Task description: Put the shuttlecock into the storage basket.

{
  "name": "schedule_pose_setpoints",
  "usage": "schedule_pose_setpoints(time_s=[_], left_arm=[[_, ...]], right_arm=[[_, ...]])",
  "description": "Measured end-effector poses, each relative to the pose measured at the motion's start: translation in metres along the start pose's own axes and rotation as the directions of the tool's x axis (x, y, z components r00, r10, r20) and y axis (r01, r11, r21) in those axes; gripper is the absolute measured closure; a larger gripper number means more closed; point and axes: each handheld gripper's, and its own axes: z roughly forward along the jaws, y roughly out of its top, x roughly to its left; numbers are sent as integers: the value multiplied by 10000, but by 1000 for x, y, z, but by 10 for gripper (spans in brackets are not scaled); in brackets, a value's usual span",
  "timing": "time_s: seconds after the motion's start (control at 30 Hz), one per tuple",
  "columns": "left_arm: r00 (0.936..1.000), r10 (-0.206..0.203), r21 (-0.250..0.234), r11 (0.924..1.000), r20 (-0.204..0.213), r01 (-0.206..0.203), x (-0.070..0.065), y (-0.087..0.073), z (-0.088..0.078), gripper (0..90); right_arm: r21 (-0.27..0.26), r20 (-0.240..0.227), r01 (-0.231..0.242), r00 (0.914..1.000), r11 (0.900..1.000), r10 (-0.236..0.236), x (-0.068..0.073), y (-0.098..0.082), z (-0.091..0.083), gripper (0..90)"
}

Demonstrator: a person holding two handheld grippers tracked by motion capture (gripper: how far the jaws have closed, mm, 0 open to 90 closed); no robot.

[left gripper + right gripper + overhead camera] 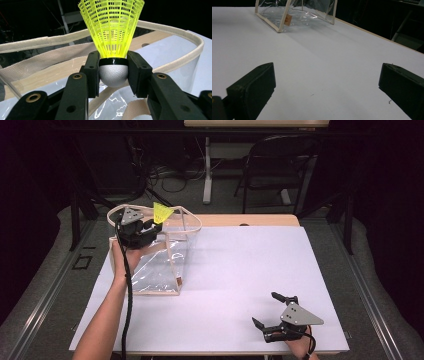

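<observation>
High view: the left gripper (150, 225) hangs at ten o'clock over the clear bag (160, 262), yellow shuttlecock (162, 213) poking up above the bag's mouth. Down at five o'clock, the right gripper (272, 312) sits low over the white table (235, 270), jaws spread wide.

Left gripper view: jaws clamped on the shuttlecock's grey cork (113, 75), skirt up at twelve, the bag's cream rim (172, 31) behind.

Right gripper view: jaws apart, nothing between, the bag at eleven o'clock.

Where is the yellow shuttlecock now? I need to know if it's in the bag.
Not inside yet: the yellow shuttlecock sits clamped in the left claw at the high view's upper left, above the clear bag's open rim.
</observation>
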Motion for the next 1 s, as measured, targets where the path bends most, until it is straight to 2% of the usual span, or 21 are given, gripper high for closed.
schedule_pose_setpoints(time_s=[0.43, 1.0], left_arm=[[10000, -38, 117, 9999, -81, 39, 2, -1, 5, 641], [9999, 61, 187, 9998, 118, -63, -4, 4, 14, 641]], right_arm=[[22, 1, 13, 10000, 10000, -13, 0, 0, 0, 3], [18, -17, -16, 10000, 10000, 16, 0, 0, 1, 4]])
